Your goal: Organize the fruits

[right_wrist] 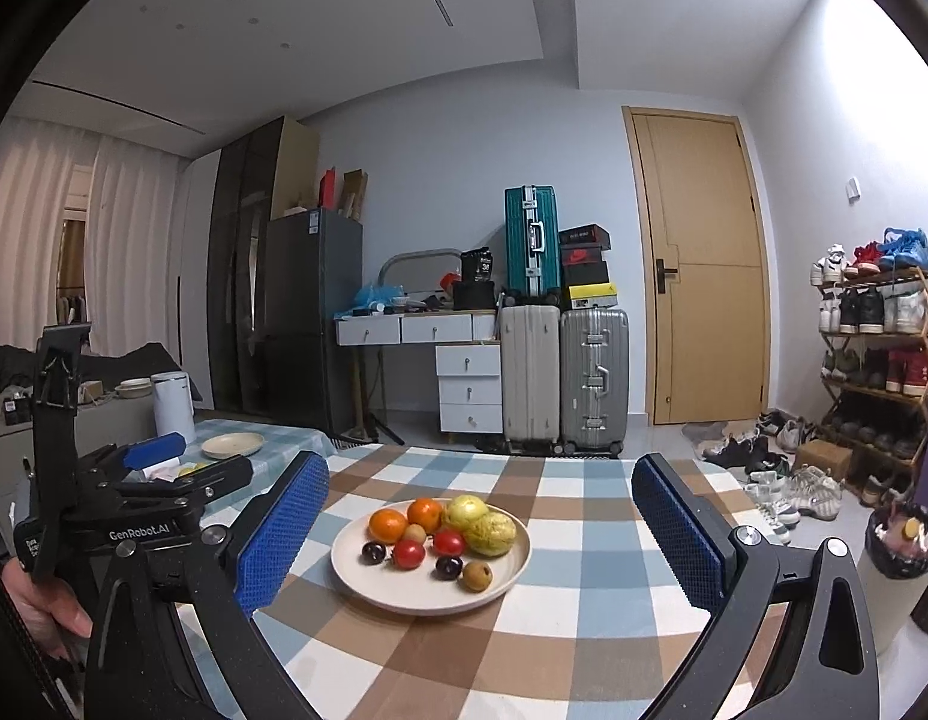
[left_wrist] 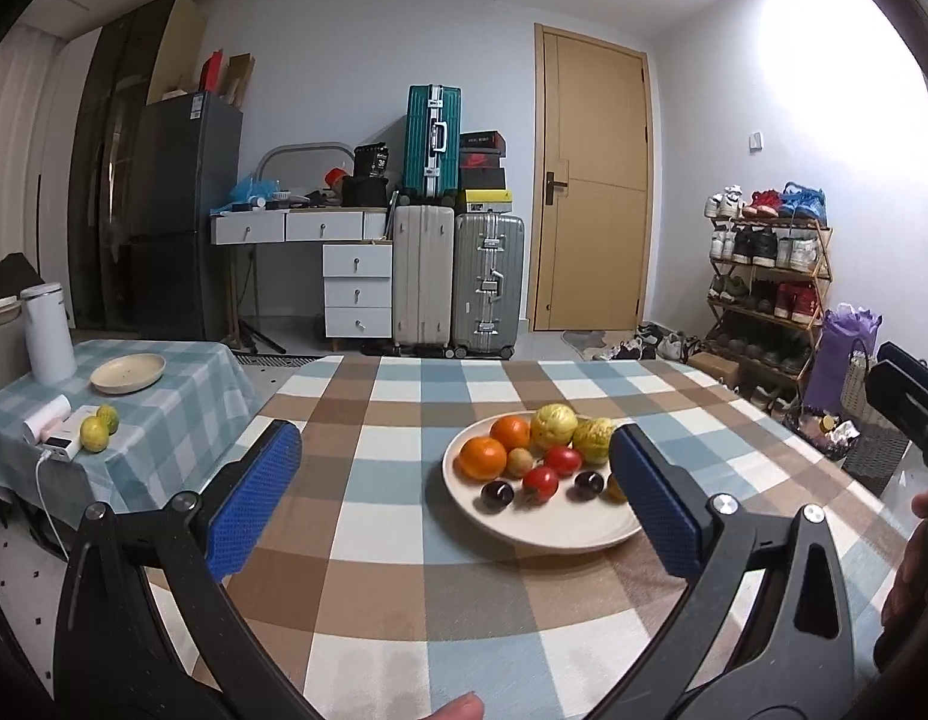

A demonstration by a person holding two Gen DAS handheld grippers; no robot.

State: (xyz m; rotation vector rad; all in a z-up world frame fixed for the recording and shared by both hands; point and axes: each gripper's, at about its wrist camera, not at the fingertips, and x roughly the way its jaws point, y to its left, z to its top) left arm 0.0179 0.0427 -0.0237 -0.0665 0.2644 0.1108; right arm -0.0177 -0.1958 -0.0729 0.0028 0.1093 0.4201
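While round fruits fill glossy cream plate (right_wrist: pixel 431 597), left gripper (left_wrist: pixel 455 498), right gripper (right_wrist: pixel 478 531) gape wide, empty.

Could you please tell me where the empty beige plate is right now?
The empty beige plate sits on the small side table left of the main table, beside the white canister, at the left of both views.

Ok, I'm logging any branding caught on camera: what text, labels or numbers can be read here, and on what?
"GenRobot.AI": on the black body of the left gripper, right wrist view.
Small white label on that gripper's side: too blurred to read.
Number on the black box on the desk: too blurred to be sure.
Shoebox logos and fridge sticker: unreadable.
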